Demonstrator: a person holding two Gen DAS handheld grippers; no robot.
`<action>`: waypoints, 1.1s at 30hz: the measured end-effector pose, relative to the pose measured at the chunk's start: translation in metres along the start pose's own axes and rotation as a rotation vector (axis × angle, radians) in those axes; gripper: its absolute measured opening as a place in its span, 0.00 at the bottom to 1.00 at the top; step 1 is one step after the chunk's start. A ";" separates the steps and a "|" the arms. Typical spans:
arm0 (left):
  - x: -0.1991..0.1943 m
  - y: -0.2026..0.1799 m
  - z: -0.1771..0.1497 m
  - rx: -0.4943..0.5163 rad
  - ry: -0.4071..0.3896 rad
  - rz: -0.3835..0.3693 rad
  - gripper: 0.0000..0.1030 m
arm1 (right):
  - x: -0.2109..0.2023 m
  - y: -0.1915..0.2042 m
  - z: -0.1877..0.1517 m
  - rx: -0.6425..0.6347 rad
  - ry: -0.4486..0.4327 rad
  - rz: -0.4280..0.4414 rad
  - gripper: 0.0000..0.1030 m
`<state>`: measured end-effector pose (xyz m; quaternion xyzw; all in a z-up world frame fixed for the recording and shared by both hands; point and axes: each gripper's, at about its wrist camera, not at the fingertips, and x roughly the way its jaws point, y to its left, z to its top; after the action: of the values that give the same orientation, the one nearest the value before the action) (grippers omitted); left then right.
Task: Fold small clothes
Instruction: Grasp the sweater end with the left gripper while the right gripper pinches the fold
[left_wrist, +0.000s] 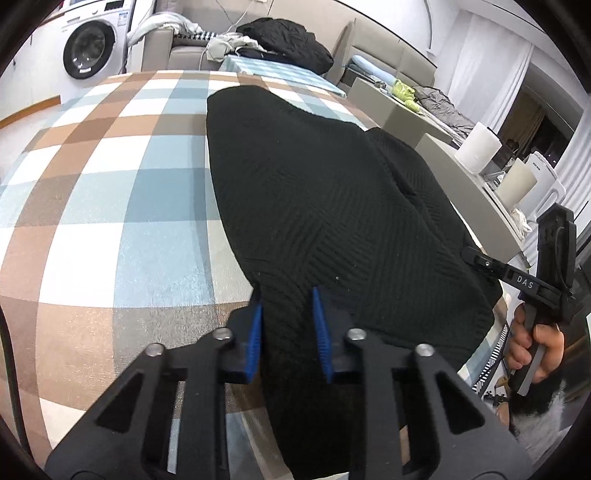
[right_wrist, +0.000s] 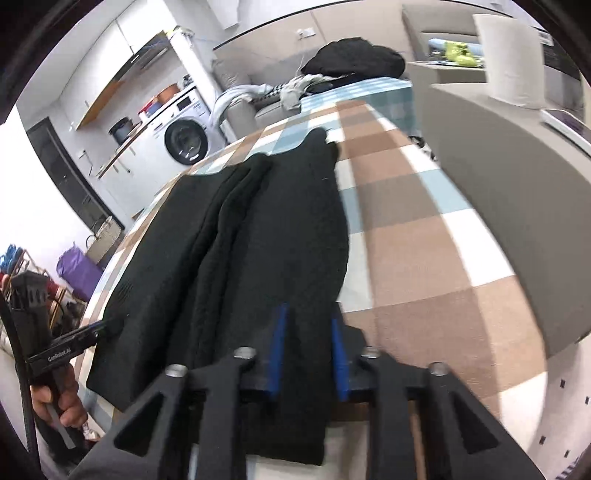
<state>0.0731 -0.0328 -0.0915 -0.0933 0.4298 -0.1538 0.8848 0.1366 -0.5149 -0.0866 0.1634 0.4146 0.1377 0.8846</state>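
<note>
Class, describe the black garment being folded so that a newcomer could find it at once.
Start at the table with the brown, blue and white checked cloth. The black ribbed knit garment lies flat along it, its near edge between both pairs of tongs. Unlike the crumpled black heap on the sofa behind, it is spread out.

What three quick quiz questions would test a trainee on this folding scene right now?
1. True or false: the black knitted garment lies on a plain white tablecloth.
2. Which appliance stands beyond the table's far end? A. white washing machine B. fridge C. oven
3. Fill in: the blue-padded fingers of the left gripper and the right gripper each have the ____ between them.

Key: 1 false, it lies on a checked brown, blue and white tablecloth; 2 A; 3 garment.
</note>
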 end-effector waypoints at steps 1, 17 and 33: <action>-0.001 0.000 0.000 0.003 -0.003 0.004 0.17 | 0.001 0.005 0.000 -0.019 0.000 -0.008 0.17; -0.048 0.065 -0.005 -0.056 -0.081 0.135 0.10 | 0.045 0.080 0.002 -0.137 0.071 0.069 0.16; -0.066 0.054 -0.011 -0.009 -0.105 0.187 0.24 | -0.016 0.071 -0.015 -0.154 0.008 0.031 0.35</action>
<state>0.0363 0.0403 -0.0655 -0.0645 0.3905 -0.0637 0.9161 0.1079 -0.4541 -0.0564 0.1006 0.4039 0.1833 0.8906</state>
